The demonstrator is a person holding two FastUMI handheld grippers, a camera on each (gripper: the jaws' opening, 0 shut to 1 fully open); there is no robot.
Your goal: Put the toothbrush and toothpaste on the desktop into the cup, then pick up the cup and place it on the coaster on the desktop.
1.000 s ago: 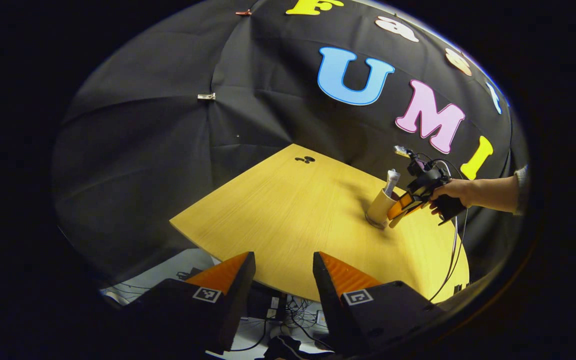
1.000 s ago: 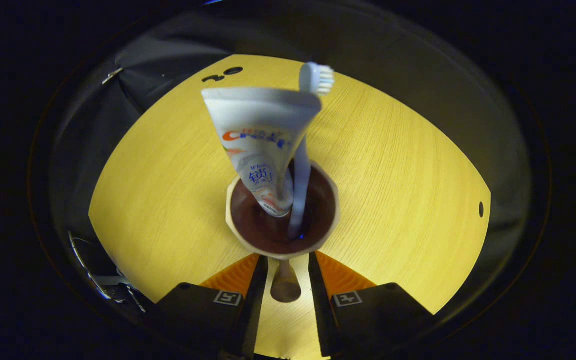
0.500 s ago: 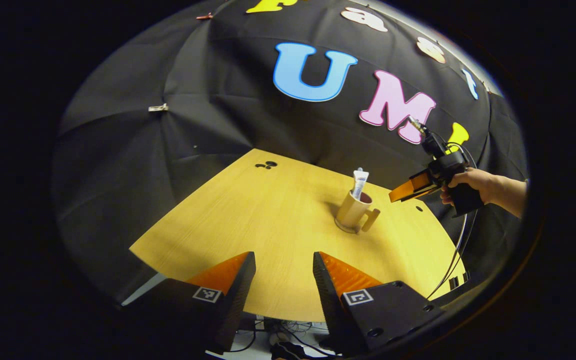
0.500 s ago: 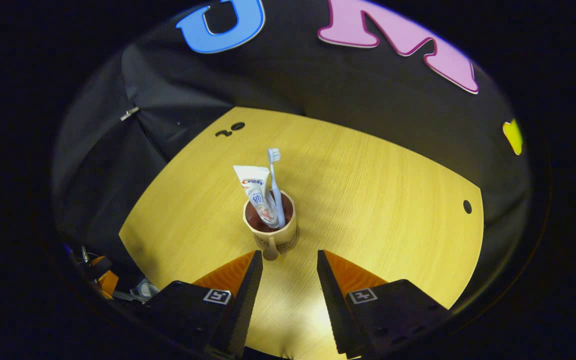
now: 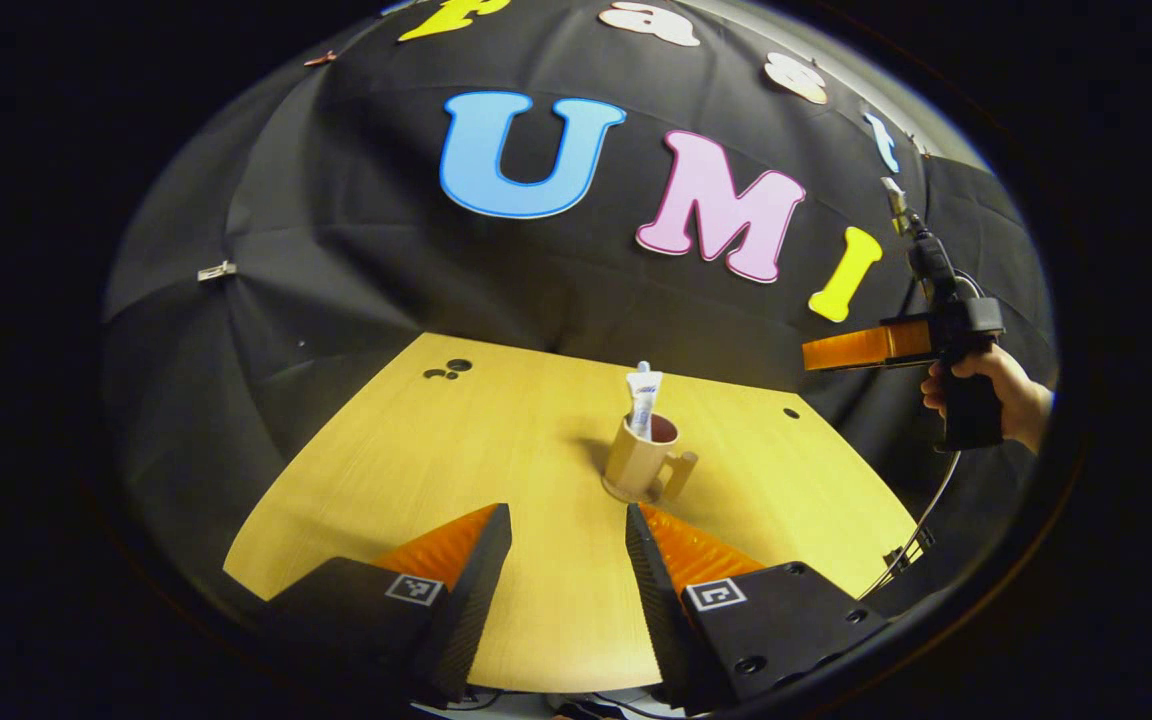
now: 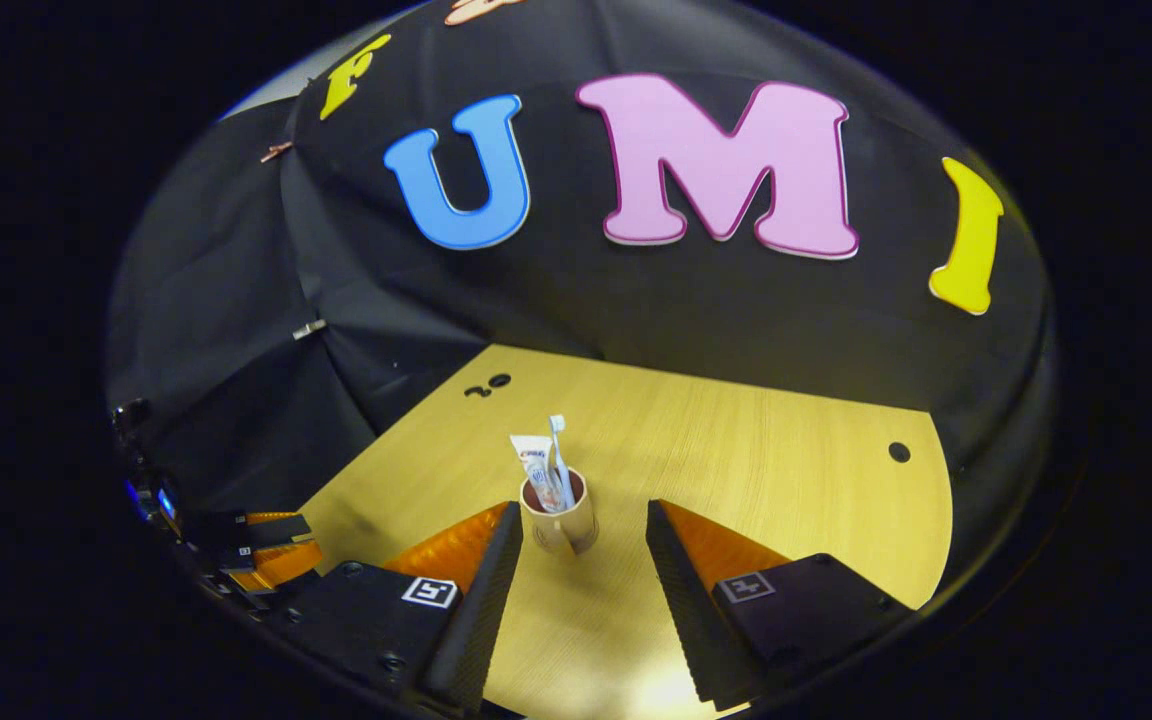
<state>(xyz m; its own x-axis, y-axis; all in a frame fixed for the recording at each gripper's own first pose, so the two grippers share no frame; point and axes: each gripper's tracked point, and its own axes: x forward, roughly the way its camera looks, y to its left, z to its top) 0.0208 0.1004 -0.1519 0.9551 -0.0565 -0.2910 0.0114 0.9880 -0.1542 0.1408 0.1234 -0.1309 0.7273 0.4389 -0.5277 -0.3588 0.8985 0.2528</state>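
Both tongs, left (image 5: 558, 560) & right (image 6: 576, 560), agape, holding nothing; cup (image 6: 560, 518) stands just ahead, bare tabletop (image 6: 776, 460) around it to all edges.

The wooden desktop (image 5: 456, 450) is a light yellow board with fine grain, its far edge running close along the black cloth wall (image 5: 356, 270), and it bears a small cluster of dark holes (image 5: 448, 371) near its far left corner and a single round hole (image 6: 899, 452) near its far right edge. On it, about the middle, stands an upright tan cup (image 5: 636, 468) with its handle turned to the near right, holding a toothpaste tube (image 6: 536, 470) and a toothbrush (image 6: 558, 455). Whether a coaster lies under the cup cannot be told.
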